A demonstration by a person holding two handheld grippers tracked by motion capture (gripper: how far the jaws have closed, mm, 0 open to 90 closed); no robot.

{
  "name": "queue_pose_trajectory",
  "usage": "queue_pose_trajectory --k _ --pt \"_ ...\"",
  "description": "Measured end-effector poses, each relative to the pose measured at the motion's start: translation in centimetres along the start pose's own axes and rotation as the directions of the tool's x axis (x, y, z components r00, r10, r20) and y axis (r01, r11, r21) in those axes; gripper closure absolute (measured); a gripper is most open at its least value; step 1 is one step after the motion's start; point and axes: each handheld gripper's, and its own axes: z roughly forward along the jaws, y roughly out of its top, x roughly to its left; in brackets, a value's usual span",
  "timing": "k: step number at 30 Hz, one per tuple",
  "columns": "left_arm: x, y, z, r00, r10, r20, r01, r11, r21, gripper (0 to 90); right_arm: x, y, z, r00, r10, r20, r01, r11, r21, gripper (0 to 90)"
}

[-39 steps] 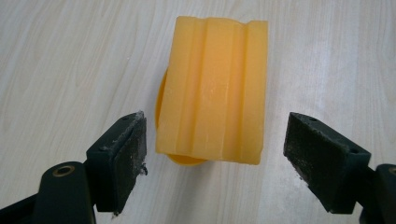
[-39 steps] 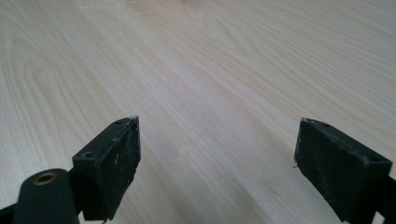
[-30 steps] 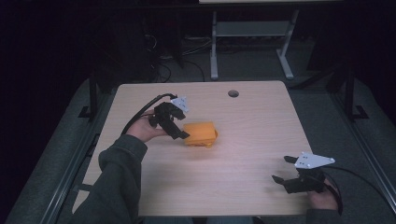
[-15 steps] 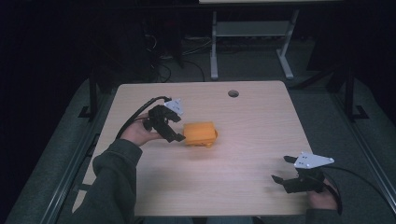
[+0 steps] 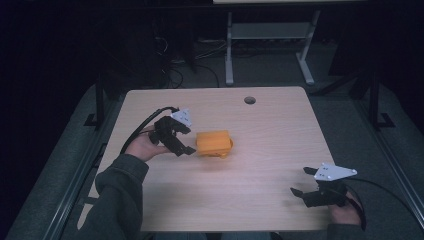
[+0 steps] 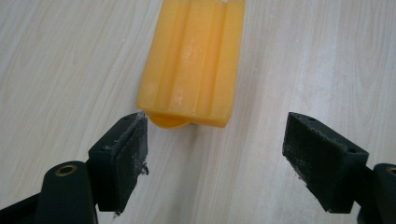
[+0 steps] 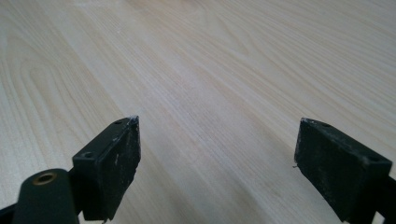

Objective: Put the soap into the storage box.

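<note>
Two tools | left tool (image 6: 215, 140) agape beside orange block (image 6: 194, 60) | right tool (image 7: 217, 161) agape | block seemingly unlabelled

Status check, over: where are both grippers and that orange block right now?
Left gripper open, just short of the orange block. Right gripper open, idle at the table's near right corner. Nothing between.

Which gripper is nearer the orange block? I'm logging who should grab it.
Left. The left gripper sits right beside the orange block, jaws open towards it. The right gripper rests far off by the table's near right corner.
</note>
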Motion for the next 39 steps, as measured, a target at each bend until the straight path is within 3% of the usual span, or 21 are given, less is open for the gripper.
queue_pose_trajectory --k 7,8,31,39 --pt "-0.5 -0.8 0.0 0.9999 -0.016 0.006 0.016 0.9999 -0.002 21.9 0.0 -0.1 -0.1 0.9999 0.012 0.005 -0.012 1.000 0.001 13.9" --pt "-0.5 -0.8 -0.1 0.9999 -0.011 0.009 0.011 0.9998 0.013 21.8 0.0 -0.1 0.0 0.9999 0.012 0.005 -0.012 1.000 0.002 13.9" --pt "-2.4 -0.4 -1.1 0.9999 0.017 0.003 -0.016 0.9998 -0.009 21.6 0.0 -0.2 0.1 0.9999 0.013 0.010 -0.013 1.000 0.014 13.9" --pt "-2.8 -1.2 -1.0 1.0000 0.009 0.003 -0.009 0.9998 -0.018 21.8 0.0 -0.2 0.2 0.9998 0.014 0.012 -0.014 1.000 0.017 13.9"
